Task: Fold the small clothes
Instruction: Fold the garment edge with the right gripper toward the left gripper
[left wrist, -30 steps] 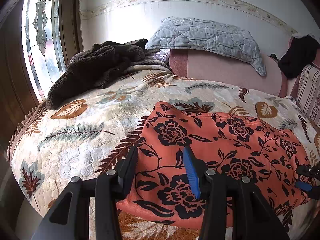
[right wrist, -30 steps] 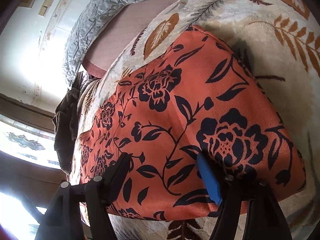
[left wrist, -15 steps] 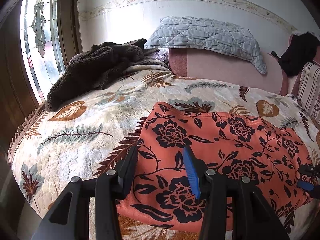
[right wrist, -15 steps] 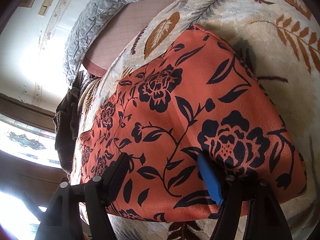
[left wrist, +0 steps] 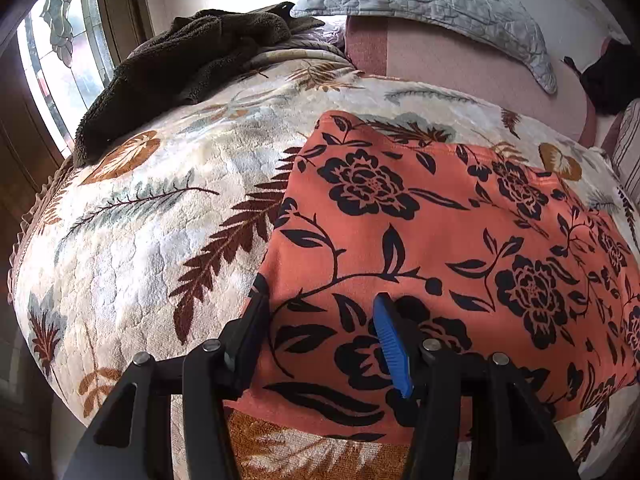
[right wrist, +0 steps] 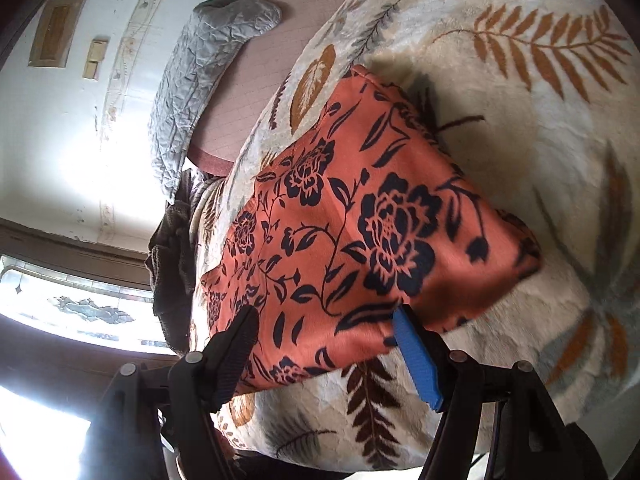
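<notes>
An orange garment with black flowers (left wrist: 440,248) lies flat on the leaf-patterned bedspread (left wrist: 152,220); it also shows in the right wrist view (right wrist: 360,232). My left gripper (left wrist: 320,312) is open, its fingers spread over the garment's near left corner. My right gripper (right wrist: 324,320) is open over the garment's near edge, close to its right end. Neither holds any cloth.
A dark brown fleece heap (left wrist: 188,60) lies at the bed's far left by the stained-glass window (left wrist: 60,60). A grey quilted pillow (left wrist: 432,4) rests on the pink headboard (left wrist: 460,68). A dark garment (left wrist: 612,84) hangs at far right. The bed's front edge is just below both grippers.
Both grippers stayed open. The left one moved closer to the garment's near left corner. The right one drew back and turned, so more bedspread shows beyond the garment's right end.
</notes>
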`<state>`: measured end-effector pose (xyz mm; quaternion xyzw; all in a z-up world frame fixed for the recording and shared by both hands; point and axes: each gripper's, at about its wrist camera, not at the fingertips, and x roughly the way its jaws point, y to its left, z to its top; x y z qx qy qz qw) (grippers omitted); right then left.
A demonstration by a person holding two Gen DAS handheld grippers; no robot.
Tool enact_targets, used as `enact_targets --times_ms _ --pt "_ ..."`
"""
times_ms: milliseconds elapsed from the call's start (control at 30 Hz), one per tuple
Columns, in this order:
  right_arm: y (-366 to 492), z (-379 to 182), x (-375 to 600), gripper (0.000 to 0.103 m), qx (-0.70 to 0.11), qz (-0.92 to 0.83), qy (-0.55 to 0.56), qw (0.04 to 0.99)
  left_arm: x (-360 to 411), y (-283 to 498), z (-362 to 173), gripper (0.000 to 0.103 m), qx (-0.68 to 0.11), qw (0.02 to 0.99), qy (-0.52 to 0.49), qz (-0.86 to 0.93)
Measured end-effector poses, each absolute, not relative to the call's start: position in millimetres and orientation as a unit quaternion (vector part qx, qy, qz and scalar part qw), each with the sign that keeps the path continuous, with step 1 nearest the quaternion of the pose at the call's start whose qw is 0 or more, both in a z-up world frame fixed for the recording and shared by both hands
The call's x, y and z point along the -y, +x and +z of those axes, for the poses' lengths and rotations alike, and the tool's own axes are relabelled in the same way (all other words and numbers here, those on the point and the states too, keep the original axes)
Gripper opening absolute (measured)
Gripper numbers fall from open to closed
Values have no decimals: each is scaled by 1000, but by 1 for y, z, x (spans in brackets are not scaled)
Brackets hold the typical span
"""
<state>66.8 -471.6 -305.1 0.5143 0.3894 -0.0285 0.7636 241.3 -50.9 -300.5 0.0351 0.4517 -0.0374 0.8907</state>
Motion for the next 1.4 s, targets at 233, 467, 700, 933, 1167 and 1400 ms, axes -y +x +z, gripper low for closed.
enact_targets --times_ms 233,467,700,933,1167,1400 --pt "36 -318 479 73 -385 -81 553 735 56 241 -299 55 -451 891 41 -41" --pt "47 -345 493 45 -350 -134 590 715 55 247 -307 55 -468 880 59 -55" --pt "63 -348 494 34 -336 -126 592 722 49 252 -299 68 -450 888 65 -68" --pt "68 -355 491 37 -336 -115 608 710 52 252 -310 70 -467 878 81 -69" --pt "67 -347 485 36 -328 -109 600 721 48 250 -300 70 -448 889 59 -74" --pt "78 -331 472 53 -330 -102 560 753 47 245 -288 70 -419 903 57 -78"
